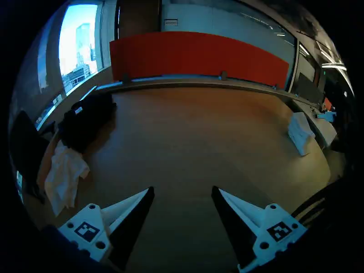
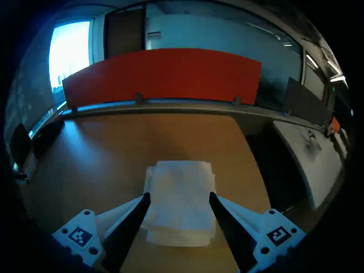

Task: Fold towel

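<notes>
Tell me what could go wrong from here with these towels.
1. The right hand-held gripper stands open with its fingers at the sides of the folded towel stack; closing may pinch just the top layers and undo the fold.
2. That stack lies near the right edge of the table; a shove could slide it off.
3. The crumpled towel drapes at the table edge beside a black bag; dragging it may snag the bag or drop the towel.

No words, brands or numbers can be read. The left gripper (image 1: pixel 182 188) and the right gripper (image 2: pixel 178 194) each carry square black-and-white code markers (image 1: pixel 87 230) on both jaws, bearing no letters. A small plate (image 2: pixel 154 35) at the far side is too blurred to read
</notes>
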Available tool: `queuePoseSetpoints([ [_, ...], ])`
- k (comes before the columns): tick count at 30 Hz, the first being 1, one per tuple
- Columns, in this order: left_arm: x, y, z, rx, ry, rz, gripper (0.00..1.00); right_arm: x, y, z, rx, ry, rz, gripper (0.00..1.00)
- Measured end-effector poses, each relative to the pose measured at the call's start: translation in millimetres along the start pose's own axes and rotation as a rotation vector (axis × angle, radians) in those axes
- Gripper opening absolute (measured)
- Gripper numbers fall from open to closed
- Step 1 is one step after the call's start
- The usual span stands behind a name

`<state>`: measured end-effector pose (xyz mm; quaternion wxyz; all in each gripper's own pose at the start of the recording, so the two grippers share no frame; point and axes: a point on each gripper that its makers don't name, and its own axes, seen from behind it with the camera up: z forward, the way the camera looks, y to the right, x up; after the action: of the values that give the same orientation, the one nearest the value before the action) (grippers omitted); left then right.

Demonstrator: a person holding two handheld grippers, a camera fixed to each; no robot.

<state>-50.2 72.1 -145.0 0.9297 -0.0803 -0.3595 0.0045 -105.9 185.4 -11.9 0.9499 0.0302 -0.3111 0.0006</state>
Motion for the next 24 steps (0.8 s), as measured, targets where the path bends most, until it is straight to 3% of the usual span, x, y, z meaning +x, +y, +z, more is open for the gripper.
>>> queuePoseSetpoints([
  [10,6.5,-2.2,-2.0,0.009,0.018,0.005,0.93,33.7,-4.0,-7.9,-0.038,0.155,0.022,1.0],
  [24,15.3,-1.0,-0.5,0.012,0.04,0.011,0.93,112.3,-22.7,-40.0,-0.085,0.463,0.009,1.0],
])
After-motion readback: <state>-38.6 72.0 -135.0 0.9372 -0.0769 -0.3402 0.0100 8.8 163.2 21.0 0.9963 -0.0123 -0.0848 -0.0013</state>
